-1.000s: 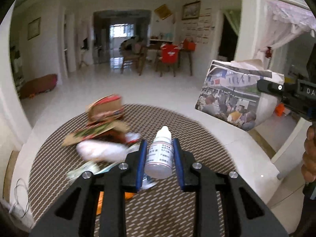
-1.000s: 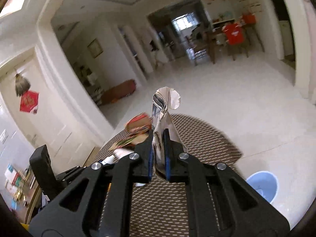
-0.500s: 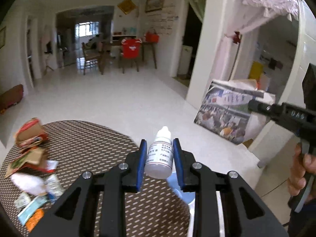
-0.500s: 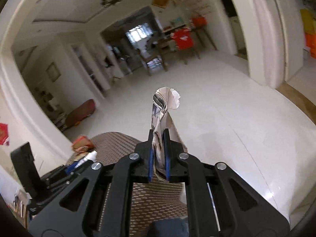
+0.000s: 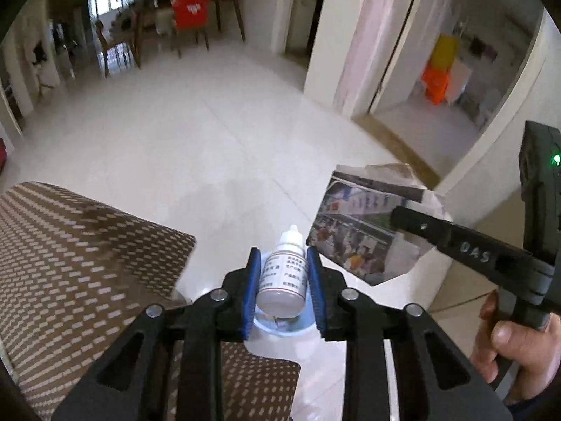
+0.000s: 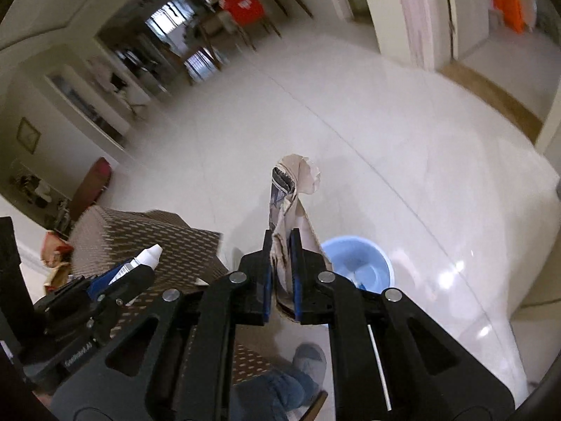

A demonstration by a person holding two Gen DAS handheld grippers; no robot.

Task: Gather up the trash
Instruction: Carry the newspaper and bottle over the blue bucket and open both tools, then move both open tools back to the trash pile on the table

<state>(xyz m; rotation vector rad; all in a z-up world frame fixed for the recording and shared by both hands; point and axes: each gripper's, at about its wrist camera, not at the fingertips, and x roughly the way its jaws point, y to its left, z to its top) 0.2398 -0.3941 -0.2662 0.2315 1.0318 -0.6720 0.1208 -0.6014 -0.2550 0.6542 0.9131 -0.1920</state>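
Observation:
My left gripper is shut on a small white dropper bottle, held in the air over a light blue bin on the floor. My right gripper is shut on a folded newspaper scrap, held upright above the floor beside the same blue bin. The newspaper scrap and right gripper show at right in the left wrist view. The left gripper with the bottle shows at left in the right wrist view.
A brown woven-pattern table lies at left, with leftover wrappers at its far end. White tiled floor spreads ahead. A doorway with orange items is at right. My foot stands by the table.
Both grippers have swung right, off the table and downward toward the floor. The blue bin has come into view beneath them. The trash pile has slid out of the left wrist view.

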